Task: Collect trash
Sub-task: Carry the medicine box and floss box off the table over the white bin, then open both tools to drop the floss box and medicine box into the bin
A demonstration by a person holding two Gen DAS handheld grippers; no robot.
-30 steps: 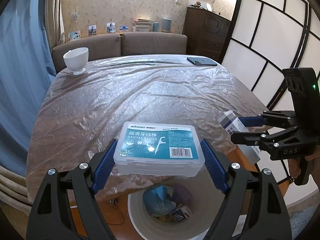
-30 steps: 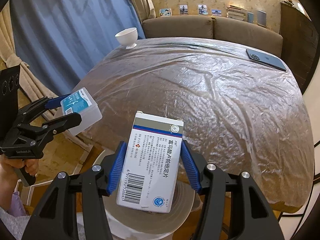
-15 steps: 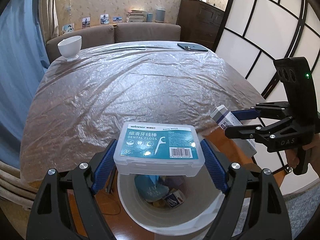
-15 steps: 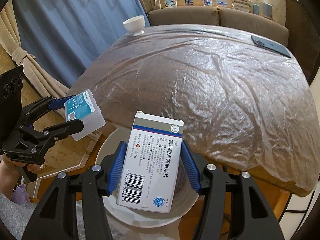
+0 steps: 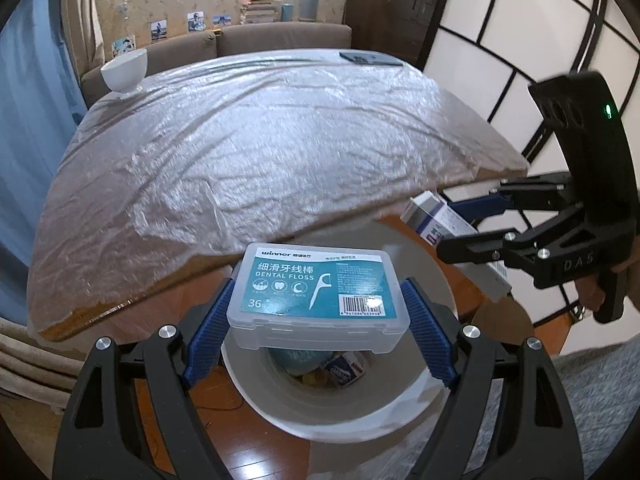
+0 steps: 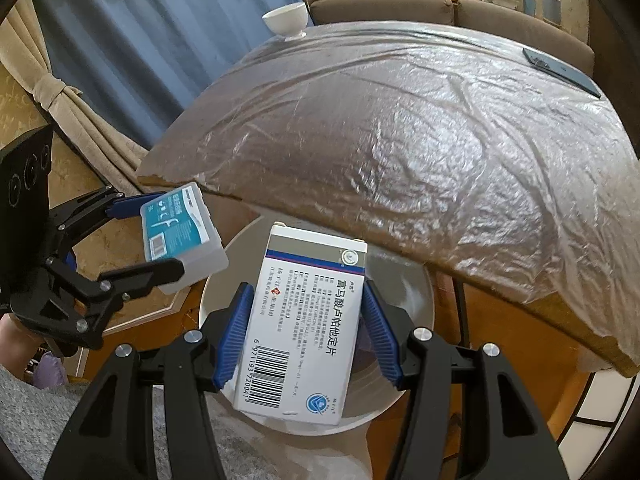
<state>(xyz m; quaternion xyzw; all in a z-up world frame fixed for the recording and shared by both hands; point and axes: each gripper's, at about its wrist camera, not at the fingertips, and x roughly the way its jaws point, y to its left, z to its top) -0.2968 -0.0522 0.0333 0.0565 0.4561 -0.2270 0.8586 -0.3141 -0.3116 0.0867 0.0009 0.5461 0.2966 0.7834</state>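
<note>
My left gripper is shut on a clear dental floss box with a teal label, held above the open white trash bin. That bin holds several scraps at its bottom. My right gripper is shut on a white medicine box with a barcode, over the same white trash bin. In the left wrist view the right gripper with the medicine box hangs at the right. In the right wrist view the left gripper with the floss box hangs at the left.
The table under crinkled plastic film stands just beyond the bin. A white bowl and a dark phone lie at its far side. A sofa, blue curtains and a grey rug surround it.
Both grippers have moved back from the table and downward with their boxes. The bin, earlier half hidden under the table edge, now lies fully beneath them.
</note>
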